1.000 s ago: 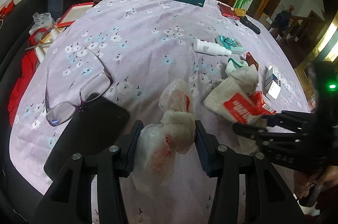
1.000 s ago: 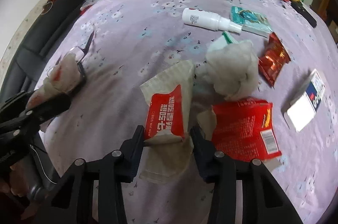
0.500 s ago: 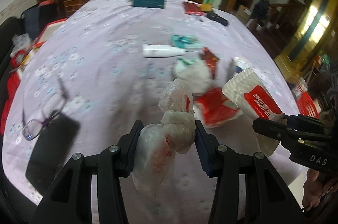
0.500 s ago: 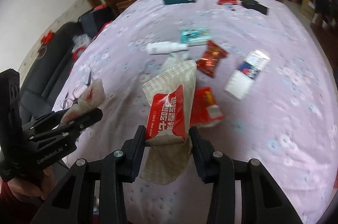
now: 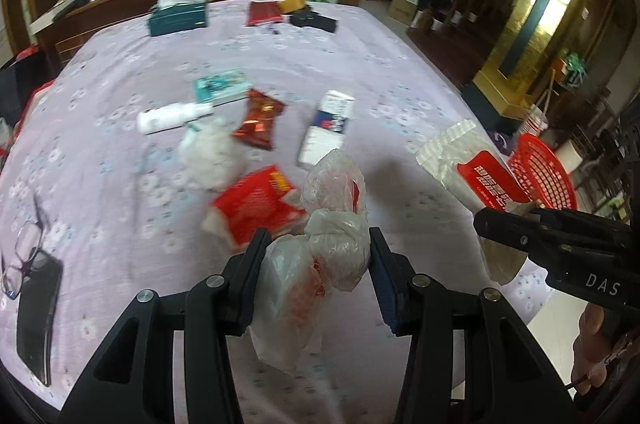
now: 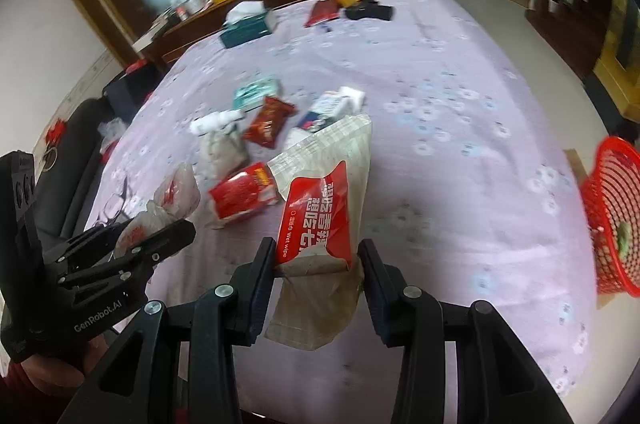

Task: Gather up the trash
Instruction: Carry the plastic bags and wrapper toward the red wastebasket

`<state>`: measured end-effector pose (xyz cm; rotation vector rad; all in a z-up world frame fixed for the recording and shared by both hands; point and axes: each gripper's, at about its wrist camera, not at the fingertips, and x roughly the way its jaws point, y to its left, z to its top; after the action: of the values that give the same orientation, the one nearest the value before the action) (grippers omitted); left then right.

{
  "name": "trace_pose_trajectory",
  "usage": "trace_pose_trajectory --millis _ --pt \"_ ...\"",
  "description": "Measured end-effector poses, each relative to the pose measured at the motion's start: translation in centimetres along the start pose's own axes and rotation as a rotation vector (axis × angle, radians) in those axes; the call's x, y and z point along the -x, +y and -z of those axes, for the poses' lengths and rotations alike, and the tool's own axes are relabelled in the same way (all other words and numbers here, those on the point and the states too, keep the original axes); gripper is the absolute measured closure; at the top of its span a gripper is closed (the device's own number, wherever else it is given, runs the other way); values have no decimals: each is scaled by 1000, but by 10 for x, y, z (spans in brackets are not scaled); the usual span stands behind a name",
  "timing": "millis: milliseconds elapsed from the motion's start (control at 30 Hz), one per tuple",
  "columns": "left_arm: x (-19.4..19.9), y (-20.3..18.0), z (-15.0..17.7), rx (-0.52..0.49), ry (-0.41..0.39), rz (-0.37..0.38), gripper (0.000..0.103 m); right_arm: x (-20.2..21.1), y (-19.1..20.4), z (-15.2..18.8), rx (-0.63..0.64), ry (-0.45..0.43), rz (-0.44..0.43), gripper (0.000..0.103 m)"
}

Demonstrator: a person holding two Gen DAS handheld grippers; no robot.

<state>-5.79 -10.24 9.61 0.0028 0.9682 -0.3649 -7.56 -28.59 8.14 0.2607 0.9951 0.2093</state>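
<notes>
as both jaws stay clenched on plastic bag [image 5: 320, 264] and wet-wipe pack [image 6: 320, 220], red basket [image 6: 612, 220] appears.

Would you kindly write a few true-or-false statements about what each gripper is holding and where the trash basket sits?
1. The left gripper is shut on a crumpled plastic bag. True.
2. The right gripper is empty. False: it grips a wet wipe packet.
3. The red basket stands on the middle of the table. False: it sits past the table's right edge.
4. A red snack wrapper lies on the tablecloth. True.
5. The glasses are inside the basket. False: they lie on the table beside a dark phone.
</notes>
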Motion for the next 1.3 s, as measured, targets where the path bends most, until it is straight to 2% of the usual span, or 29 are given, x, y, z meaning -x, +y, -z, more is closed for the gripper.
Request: trace_pose_trajectory --millis 567,1100,1300 --pt "-24 -113 -28 -184 18 93 56 65 -104 9 -178 -113 63 58" --pt "-35 -171 -41 -256 19 154 56 104 -160 7 -266 -173 84 58" --pt "-45 -199 -51 -285 37 188 56 121 -193 11 -332 -199 105 58"
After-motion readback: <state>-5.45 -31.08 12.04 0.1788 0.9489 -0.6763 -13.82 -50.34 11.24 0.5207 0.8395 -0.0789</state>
